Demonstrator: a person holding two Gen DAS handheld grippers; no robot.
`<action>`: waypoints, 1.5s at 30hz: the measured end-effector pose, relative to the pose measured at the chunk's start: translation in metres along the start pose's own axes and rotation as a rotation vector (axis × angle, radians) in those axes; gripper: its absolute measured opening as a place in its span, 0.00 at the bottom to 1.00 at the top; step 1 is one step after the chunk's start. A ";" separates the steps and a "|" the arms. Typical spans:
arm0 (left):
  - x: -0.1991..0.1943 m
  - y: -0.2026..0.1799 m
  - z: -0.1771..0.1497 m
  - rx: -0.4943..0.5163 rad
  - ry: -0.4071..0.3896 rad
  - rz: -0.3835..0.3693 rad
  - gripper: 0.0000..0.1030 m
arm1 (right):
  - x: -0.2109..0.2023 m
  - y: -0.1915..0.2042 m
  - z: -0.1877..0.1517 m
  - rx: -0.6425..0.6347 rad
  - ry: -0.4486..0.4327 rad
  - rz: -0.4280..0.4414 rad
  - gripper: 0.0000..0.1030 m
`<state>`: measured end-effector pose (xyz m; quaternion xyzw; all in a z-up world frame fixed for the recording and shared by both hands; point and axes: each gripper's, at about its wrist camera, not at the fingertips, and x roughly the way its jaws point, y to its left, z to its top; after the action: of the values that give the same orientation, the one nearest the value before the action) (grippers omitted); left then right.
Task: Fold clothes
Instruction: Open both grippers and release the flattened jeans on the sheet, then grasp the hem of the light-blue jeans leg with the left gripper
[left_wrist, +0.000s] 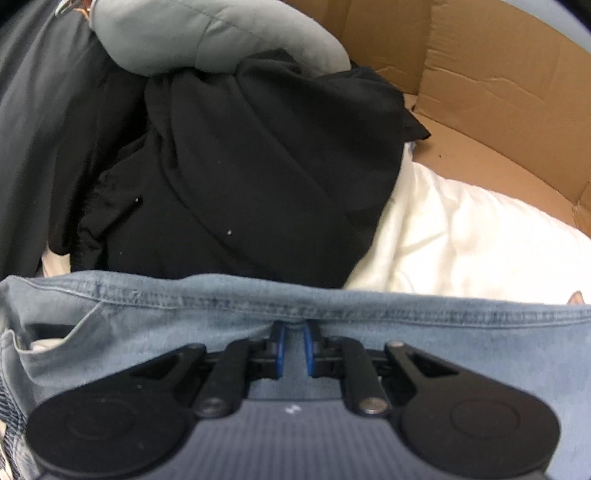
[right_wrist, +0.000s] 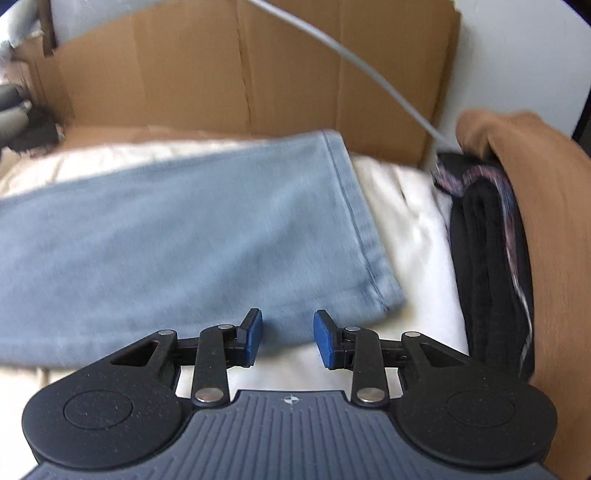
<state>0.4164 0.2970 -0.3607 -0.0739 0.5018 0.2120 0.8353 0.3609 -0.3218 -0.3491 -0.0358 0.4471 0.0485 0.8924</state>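
**A:** Right wrist view first, biggest thing down. What is lying there?

**B:** White bedding (right_wrist: 410, 229) is covering the surface, with a cardboard wall (right_wrist: 207, 70) standing behind it. Jeans (right_wrist: 177, 236) are lying flat across the bedding, a hemmed leg end pointing toward the right. Beside them, a stack of folded clothes (right_wrist: 487, 251) is sitting at the right edge, a brown garment (right_wrist: 546, 206) draped on top.

**A:** And the right gripper (right_wrist: 287, 339)?

**B:** It is hovering at the near edge of the leg, jaws standing apart, gripping nothing.

**A:** Left wrist view?

**B:** A pile of black clothes (left_wrist: 236, 177) is heaped ahead, with a grey garment (left_wrist: 207, 33) on top. The jeans' stitched edge (left_wrist: 332, 314) is stretching across the frame, and the left gripper (left_wrist: 293, 349) is pinching it, jaws drawn narrow on the cloth.

**A:** How will the denim be behaving?

**B:** I am judging it heavier than a shirt and fairly stiff, so it is likely holding a crease well but sagging in the middle if lifted by one point. Not slippery, not fragile.

**A:** Where should the right gripper be taking hold?

**B:** At the doubled hem or side seam (right_wrist: 365, 254), where the thick stitching is giving the blue pads (right_wrist: 325, 339) something to bite. The flat middle is probably too taut to pinch cleanly.
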 end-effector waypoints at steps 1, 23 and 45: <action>0.001 0.000 0.003 -0.014 0.007 0.000 0.11 | 0.001 -0.002 -0.003 0.002 0.010 -0.006 0.37; -0.153 -0.004 -0.044 0.059 -0.007 -0.114 0.25 | -0.061 0.044 -0.011 0.034 -0.053 0.211 0.41; -0.234 -0.105 -0.246 -0.020 0.087 -0.148 0.46 | -0.093 0.126 -0.024 -0.038 -0.024 0.385 0.41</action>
<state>0.1681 0.0542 -0.2859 -0.1283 0.5288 0.1510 0.8253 0.2715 -0.2042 -0.2921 0.0342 0.4341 0.2270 0.8711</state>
